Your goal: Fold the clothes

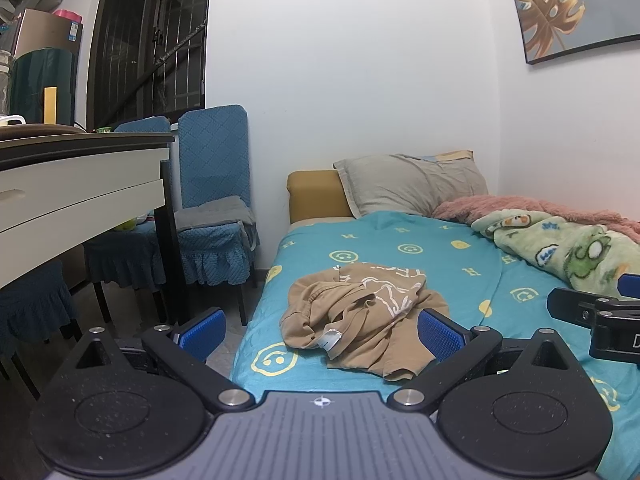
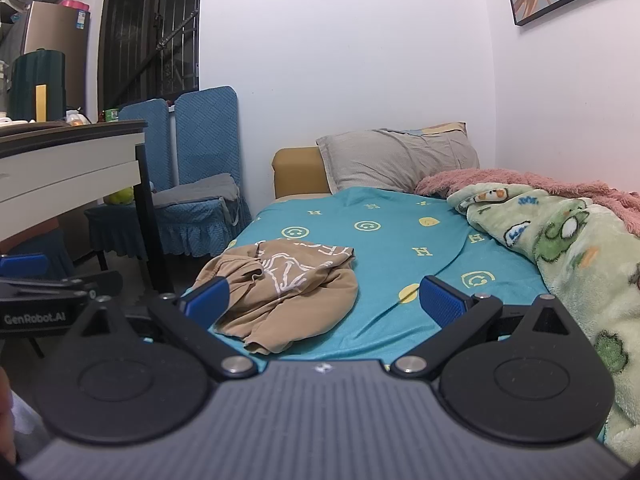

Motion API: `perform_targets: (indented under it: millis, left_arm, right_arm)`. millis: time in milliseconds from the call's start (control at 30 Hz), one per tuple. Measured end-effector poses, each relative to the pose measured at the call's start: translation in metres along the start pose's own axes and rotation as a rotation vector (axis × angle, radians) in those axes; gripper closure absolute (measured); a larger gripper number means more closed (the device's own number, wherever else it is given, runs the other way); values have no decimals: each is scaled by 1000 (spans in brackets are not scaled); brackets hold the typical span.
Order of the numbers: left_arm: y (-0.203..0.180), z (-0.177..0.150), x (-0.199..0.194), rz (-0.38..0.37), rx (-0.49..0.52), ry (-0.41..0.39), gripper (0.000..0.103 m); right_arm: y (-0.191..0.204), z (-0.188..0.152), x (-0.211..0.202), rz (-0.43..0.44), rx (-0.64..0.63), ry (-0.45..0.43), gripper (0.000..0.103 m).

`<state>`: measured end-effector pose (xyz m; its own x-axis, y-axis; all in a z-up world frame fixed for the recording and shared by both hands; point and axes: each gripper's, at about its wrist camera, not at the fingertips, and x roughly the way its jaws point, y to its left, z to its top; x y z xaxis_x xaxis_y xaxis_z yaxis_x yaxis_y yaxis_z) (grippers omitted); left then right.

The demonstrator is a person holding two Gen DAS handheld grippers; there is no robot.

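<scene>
Both my grippers hang spread wide with nothing between the blue pads, my left gripper [image 1: 320, 332] and my right gripper [image 2: 322, 300] just short of the crumpled tan shirt [image 1: 360, 316] lying near the left edge of the teal sheet [image 1: 440, 256]. The shirt's white print is bunched into folds and unreadable, its sleeves lost in the heap. The green blanket [image 2: 580, 264] runs off frame at right.
</scene>
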<state>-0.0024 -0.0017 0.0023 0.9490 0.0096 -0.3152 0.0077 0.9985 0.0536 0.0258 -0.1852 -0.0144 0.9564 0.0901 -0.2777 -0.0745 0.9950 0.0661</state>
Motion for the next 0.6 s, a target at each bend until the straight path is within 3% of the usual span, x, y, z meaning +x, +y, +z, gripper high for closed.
perform_targets:
  millis: [400,600]
  left_arm:
    - [6,1,-1,16,-17,-10,0]
    - [16,5,-3,58,-40,-49,0]
  right_arm:
    - [6,-3,4,3,14,33,0]
    - [18,15,-5,49,124,16,0]
